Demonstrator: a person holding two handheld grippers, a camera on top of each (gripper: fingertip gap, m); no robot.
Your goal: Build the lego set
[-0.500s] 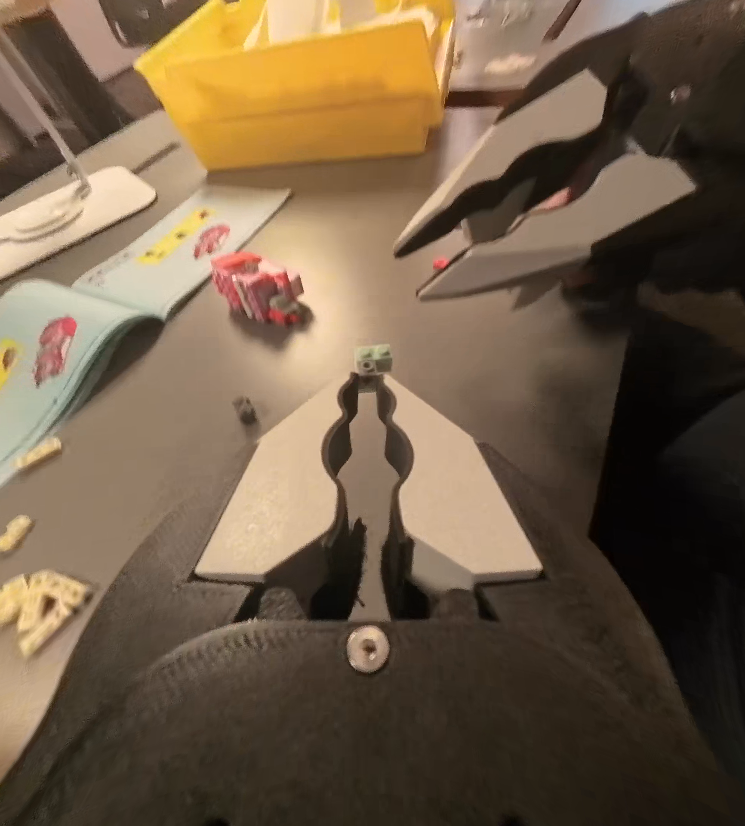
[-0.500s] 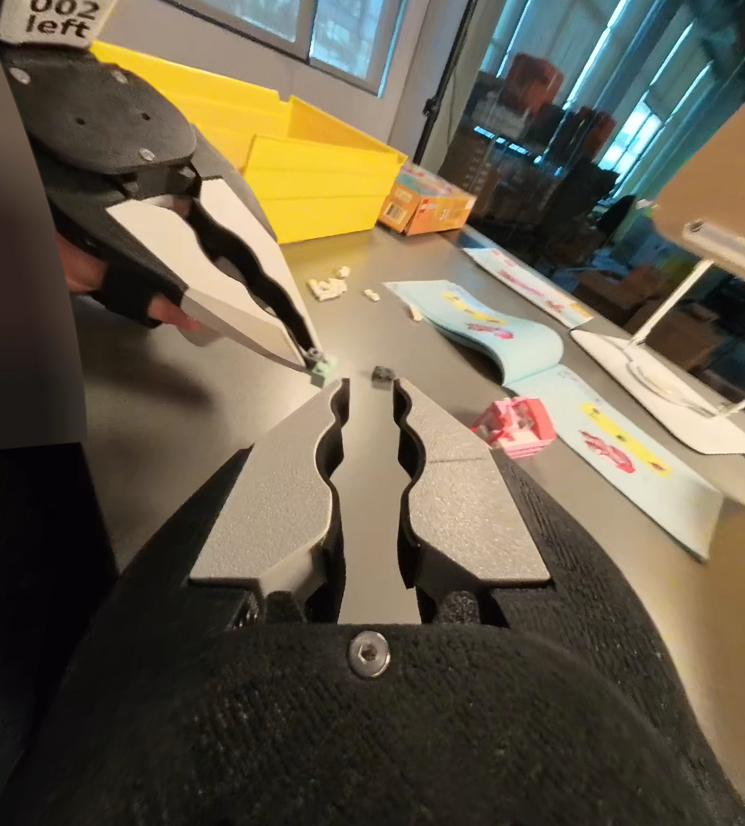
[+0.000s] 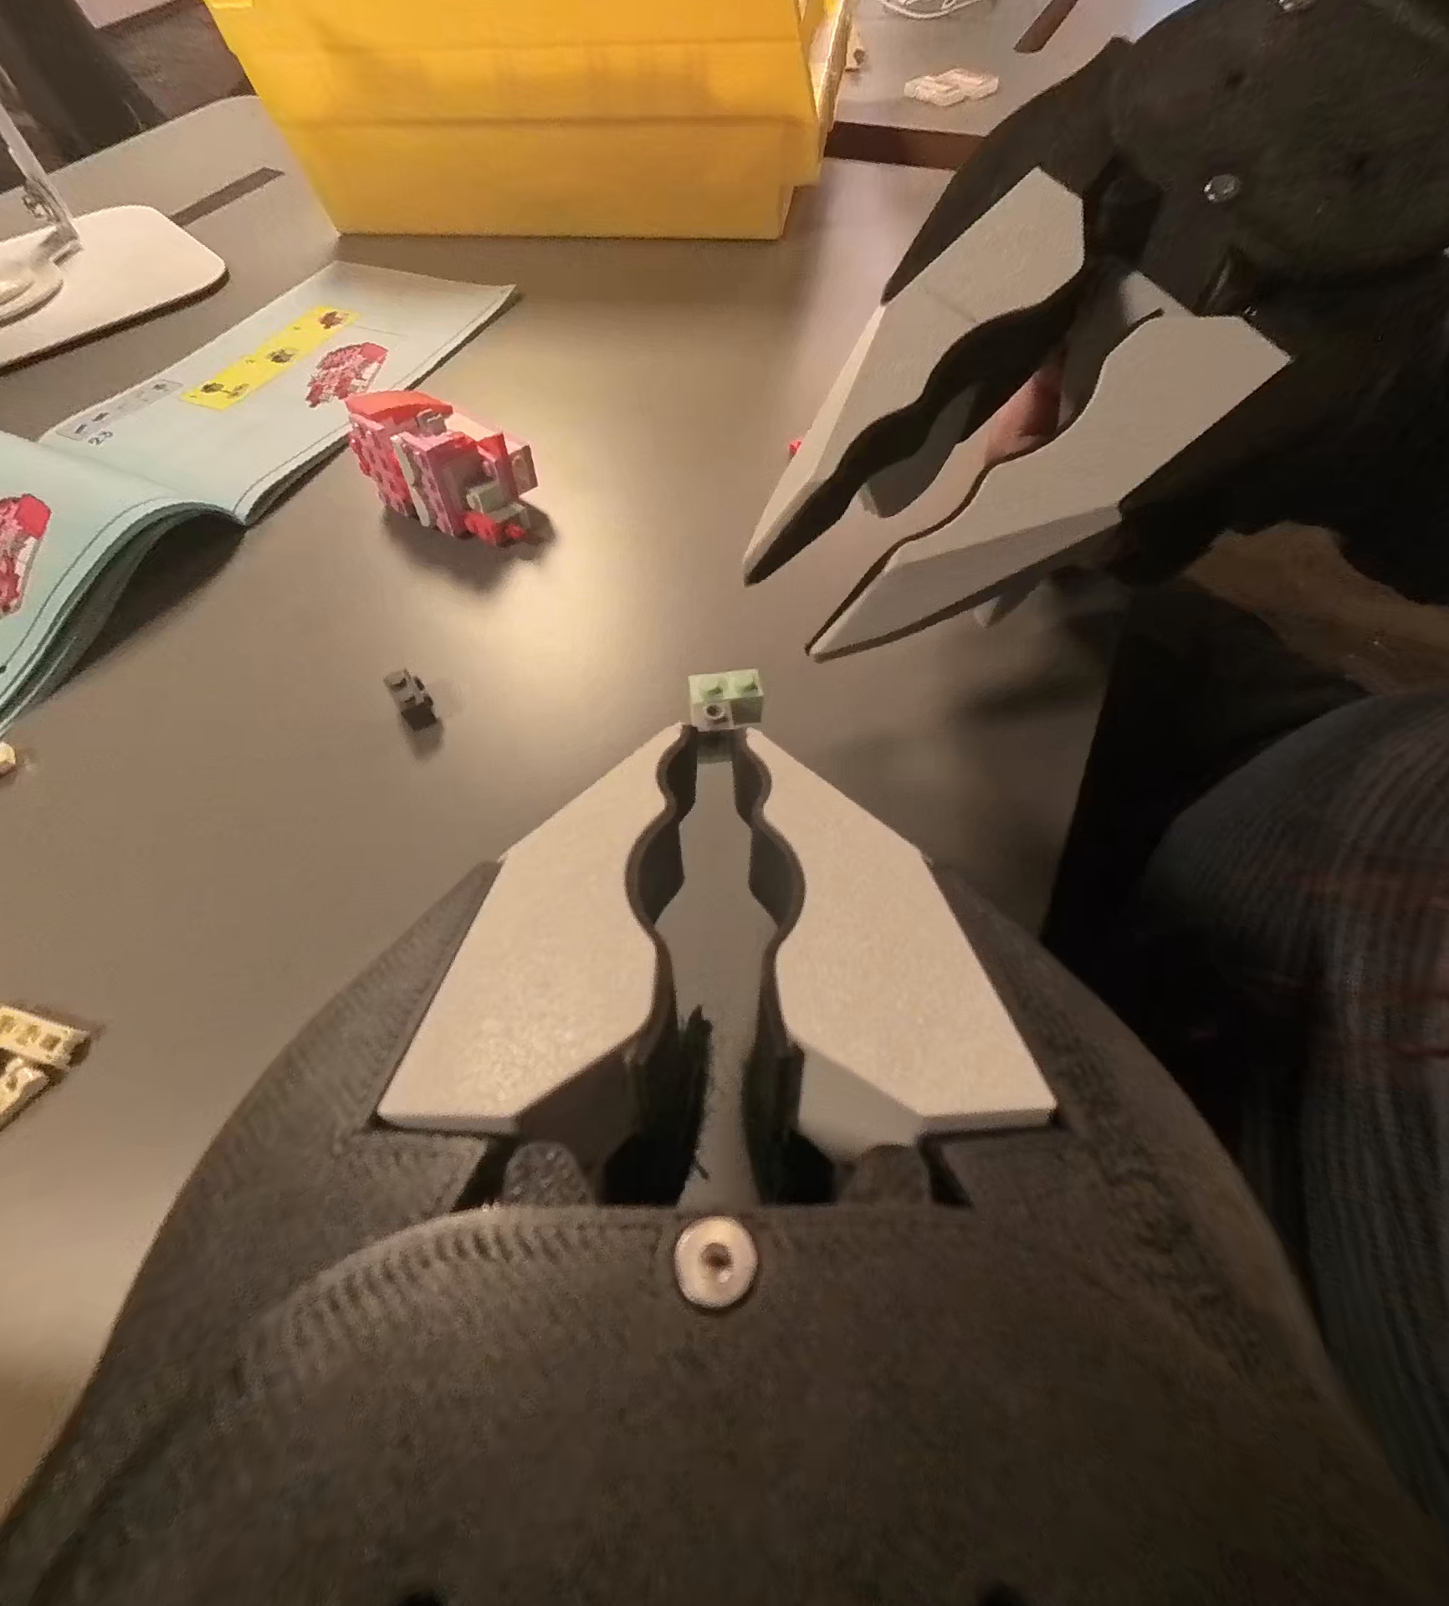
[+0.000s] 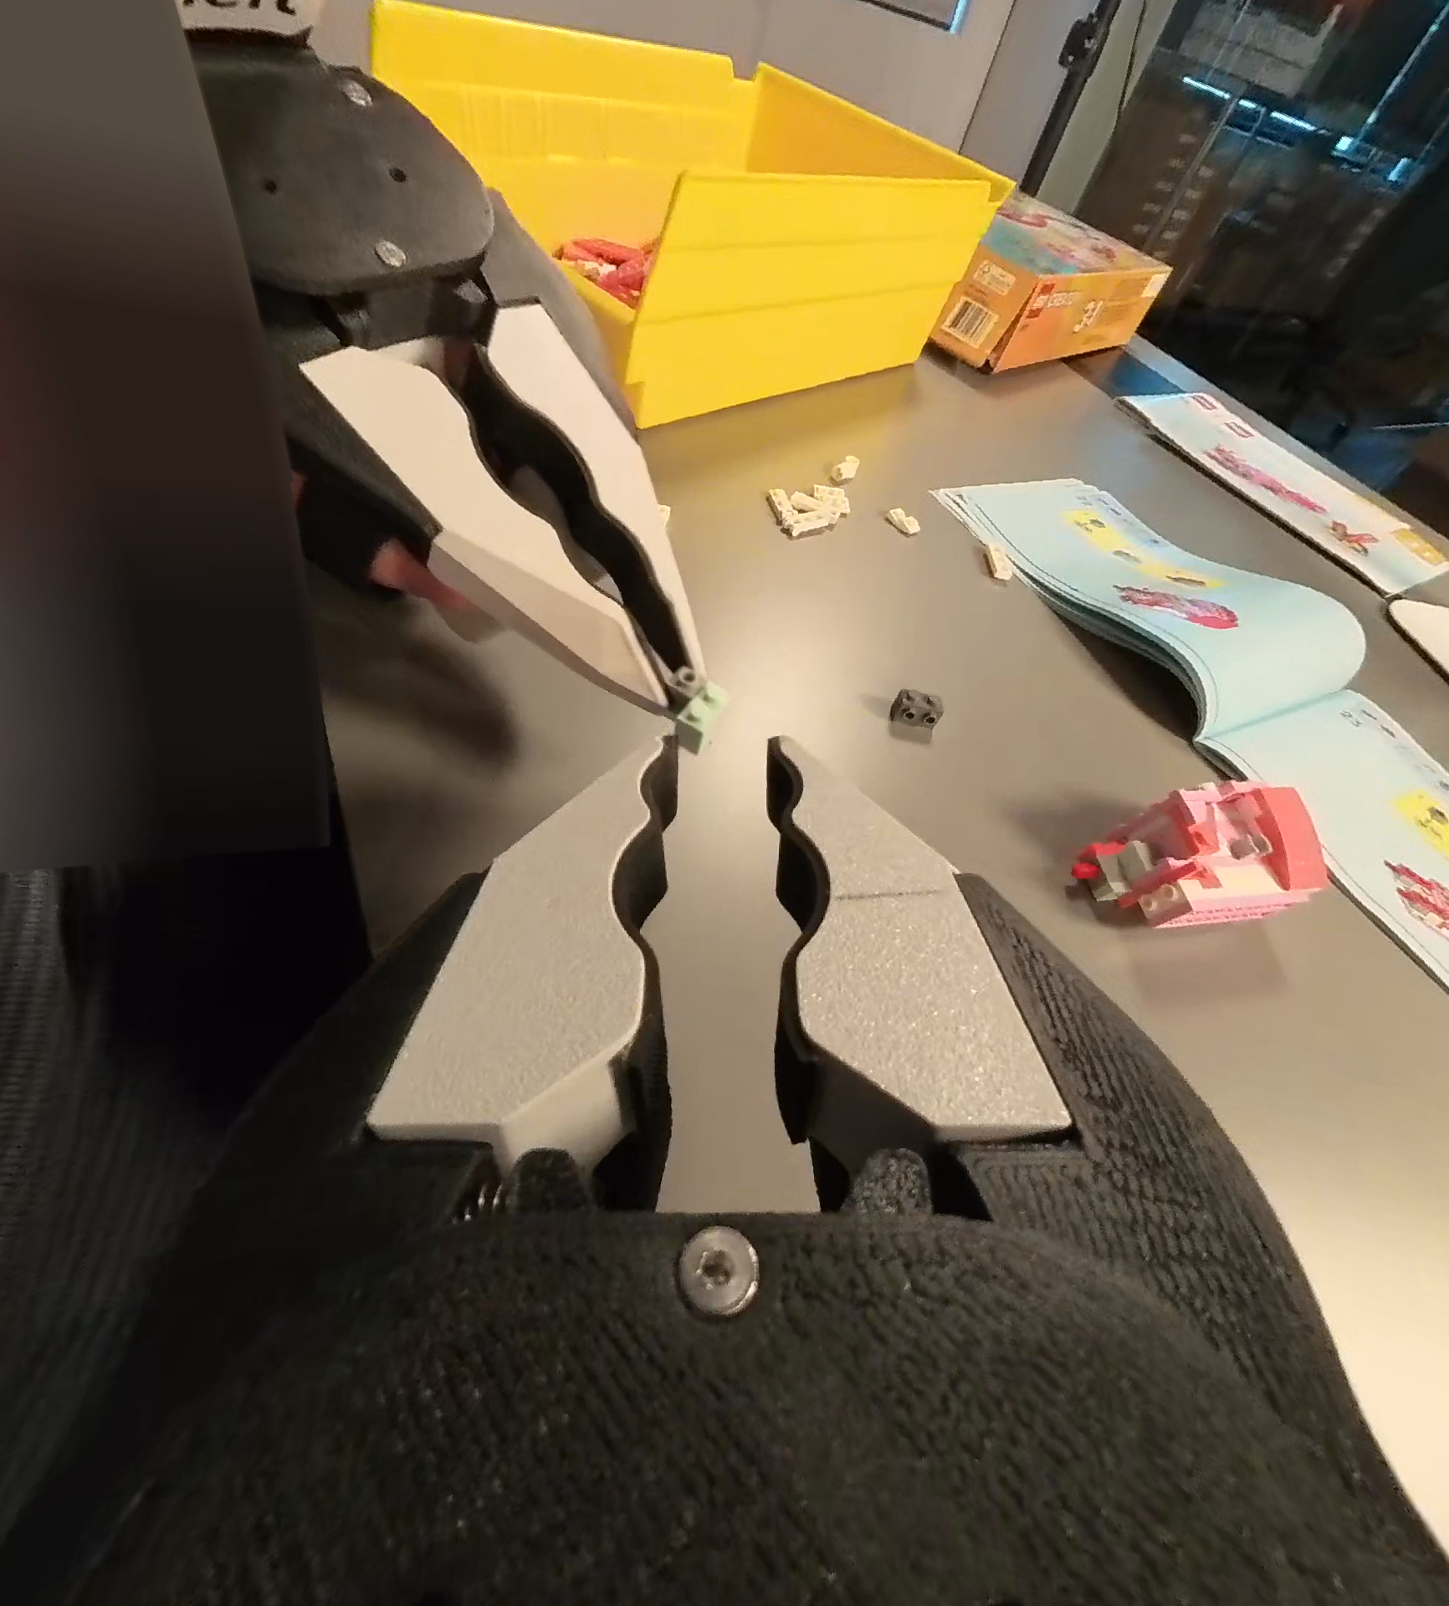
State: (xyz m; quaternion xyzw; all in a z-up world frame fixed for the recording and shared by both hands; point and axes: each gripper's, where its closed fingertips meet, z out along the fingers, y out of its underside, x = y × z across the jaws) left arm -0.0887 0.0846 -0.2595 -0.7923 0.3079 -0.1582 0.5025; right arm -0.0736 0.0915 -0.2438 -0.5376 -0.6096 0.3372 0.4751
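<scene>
The left tool (image 3: 711, 739) pinches a small green brick (image 3: 725, 695) at its tips. The right tool (image 4: 717, 747) is open and bare, just beside that brick. A dark brick (image 4: 915, 714) and a pink toy model (image 4: 1199, 852) lie on the tabletop (image 4: 877, 608) to its right.

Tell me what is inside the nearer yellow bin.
In the right wrist view, the yellow bin shows red and pale bricks at its near corner. Its front wall and the left gripper cover the rest.
</scene>
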